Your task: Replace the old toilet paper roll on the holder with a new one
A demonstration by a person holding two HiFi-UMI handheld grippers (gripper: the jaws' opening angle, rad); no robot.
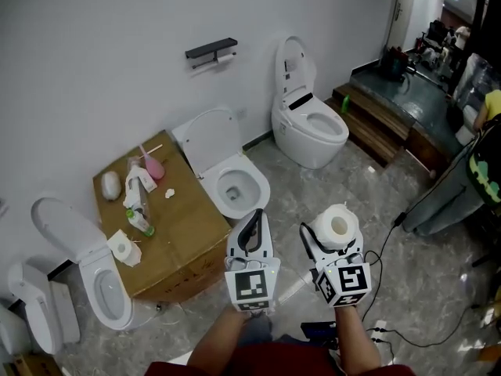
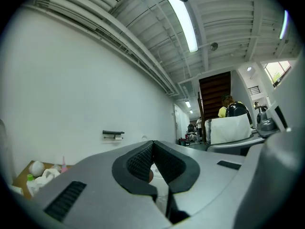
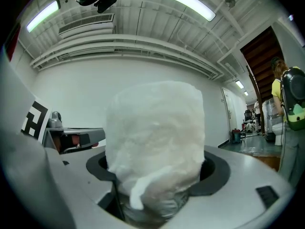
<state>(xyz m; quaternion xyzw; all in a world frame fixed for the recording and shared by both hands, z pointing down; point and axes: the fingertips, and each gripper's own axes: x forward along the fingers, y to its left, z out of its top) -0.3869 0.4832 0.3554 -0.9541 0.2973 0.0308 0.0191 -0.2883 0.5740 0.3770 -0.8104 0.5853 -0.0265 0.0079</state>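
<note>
A full white toilet paper roll (image 1: 337,227) stands upright between the jaws of my right gripper (image 1: 332,240), which is shut on it. That new roll (image 3: 155,147) fills the middle of the right gripper view. My left gripper (image 1: 252,227) is beside it on the left, shut with nothing in it. Its dark ribbed pads (image 2: 142,160) meet at the tips. On the far wall hangs a black paper holder (image 1: 211,52) with a thin old roll (image 1: 225,56) on it. The same holder (image 2: 113,134) shows small in the left gripper view.
A white toilet (image 1: 233,180) with its lid up stands just ahead of both grippers. A brown cardboard box (image 1: 180,245) to the left carries bottles and tissue. Another toilet (image 1: 308,116) stands further right, one more (image 1: 90,265) at far left. Cables (image 1: 383,269) lie on the floor.
</note>
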